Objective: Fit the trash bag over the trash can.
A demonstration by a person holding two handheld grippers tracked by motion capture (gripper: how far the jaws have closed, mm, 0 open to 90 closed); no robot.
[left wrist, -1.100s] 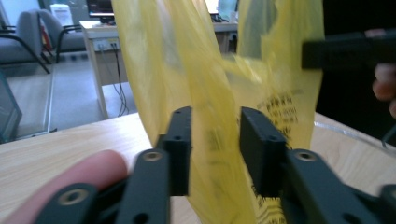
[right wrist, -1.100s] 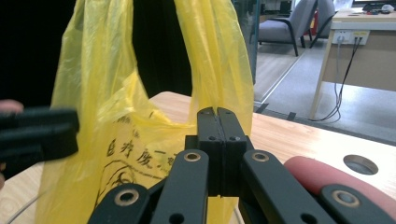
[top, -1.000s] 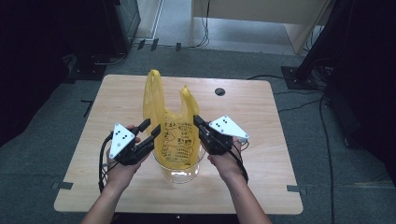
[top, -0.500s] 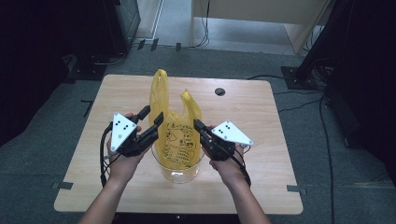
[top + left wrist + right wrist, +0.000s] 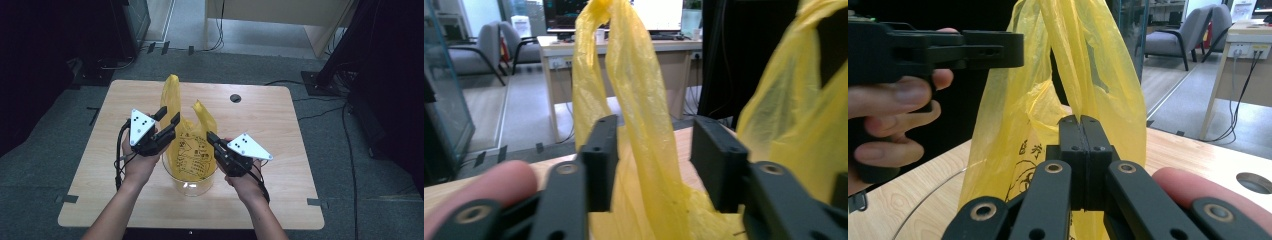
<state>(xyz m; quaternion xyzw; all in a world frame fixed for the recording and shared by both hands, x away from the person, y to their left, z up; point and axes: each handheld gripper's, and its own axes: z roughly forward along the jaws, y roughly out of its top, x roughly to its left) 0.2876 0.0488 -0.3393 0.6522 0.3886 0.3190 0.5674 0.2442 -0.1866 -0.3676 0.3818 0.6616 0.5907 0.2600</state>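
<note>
One yellow plastic bag [image 5: 192, 145] standing in a clear round container [image 5: 192, 182] near mid-table [image 5: 280, 130], handles up. Left gripper [image 5: 167, 117] spread wide around one handle [image 5: 634, 75]. Right gripper [image 5: 1081, 120] pressed closed against the bag's film.

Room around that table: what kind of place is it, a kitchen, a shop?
Most likely an office or lab. Grey chairs stand by a desk carrying a monitor, and cables run over the carpeted floor around the wooden table.
</note>
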